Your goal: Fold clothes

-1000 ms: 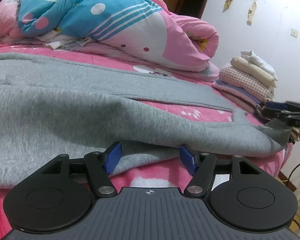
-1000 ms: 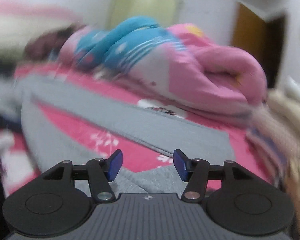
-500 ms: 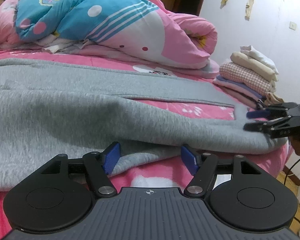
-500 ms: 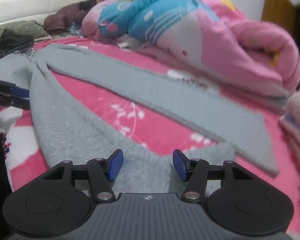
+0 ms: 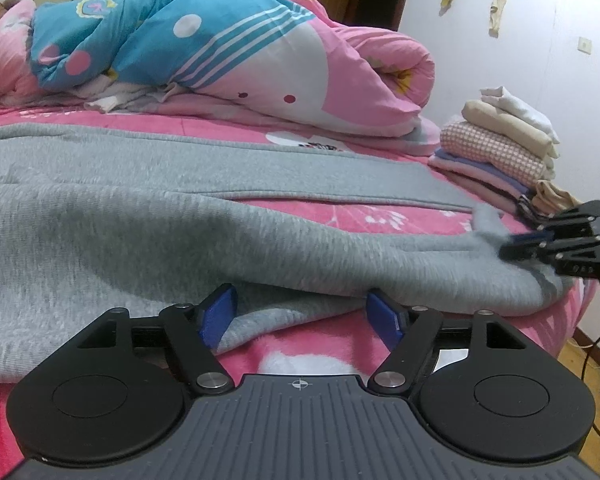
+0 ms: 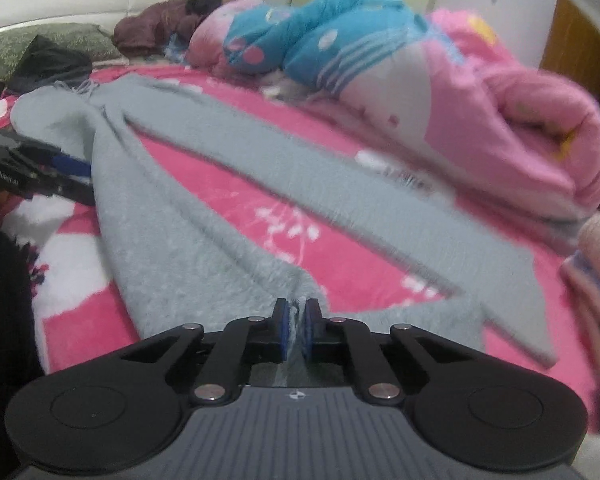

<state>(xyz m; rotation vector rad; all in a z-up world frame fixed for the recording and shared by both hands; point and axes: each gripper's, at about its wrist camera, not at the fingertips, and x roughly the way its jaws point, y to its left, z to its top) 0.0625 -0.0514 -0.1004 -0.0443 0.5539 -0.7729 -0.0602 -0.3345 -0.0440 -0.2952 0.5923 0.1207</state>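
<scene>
Grey trousers [image 5: 180,220] lying spread across pink bed [image 6: 236,200]; right gripper [image 6: 296,320] closing, pads pinching a leg hem; left gripper [image 5: 300,312] opening, waist edge between its pads, seemingly loose; view's partly hidden.

Even, soft indoor light is filling both fisheye views; edges are bowing and corners darkening. The right wrist view is smearing the rolled pink cartoon-print quilt [image 6: 520,120] with motion blur.
</scene>
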